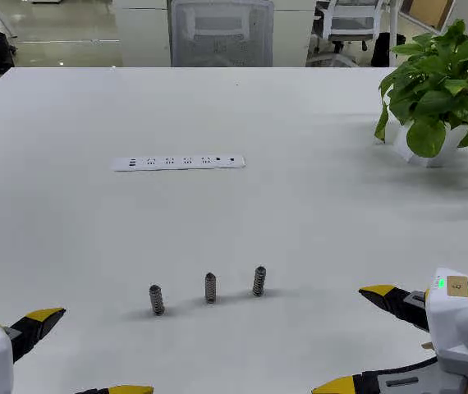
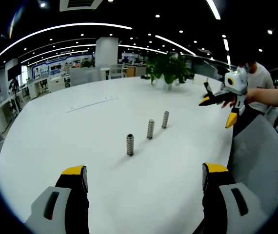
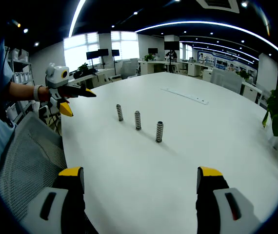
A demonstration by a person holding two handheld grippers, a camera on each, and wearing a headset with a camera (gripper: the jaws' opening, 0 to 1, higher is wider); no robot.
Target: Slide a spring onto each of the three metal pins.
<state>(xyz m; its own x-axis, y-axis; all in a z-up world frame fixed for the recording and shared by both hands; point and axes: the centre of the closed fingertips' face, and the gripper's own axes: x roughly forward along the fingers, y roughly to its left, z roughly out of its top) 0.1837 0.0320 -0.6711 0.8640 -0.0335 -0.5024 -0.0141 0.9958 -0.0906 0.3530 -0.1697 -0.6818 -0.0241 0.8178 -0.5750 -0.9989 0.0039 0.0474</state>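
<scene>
Three short metal pins stand upright in a row on the white table, each with a grey coil spring around it: the left spring [image 1: 157, 300], the middle spring [image 1: 210, 287] and the right spring [image 1: 259, 281]. The row also appears in the left gripper view [image 2: 150, 129] and the right gripper view [image 3: 137, 120]. My left gripper [image 1: 86, 353] sits at the near left edge, open and holding nothing [image 2: 144, 170]. My right gripper [image 1: 357, 338] is at the near right, also open with nothing between its yellow-tipped fingers [image 3: 139, 171]. Both are well short of the springs.
A white power strip [image 1: 178, 162] lies flat beyond the pins. A potted plant [image 1: 439, 90] stands at the far right of the table. Office chairs [image 1: 222, 33] stand behind the far edge. A grey mesh chair [image 3: 27, 165] is beside the person.
</scene>
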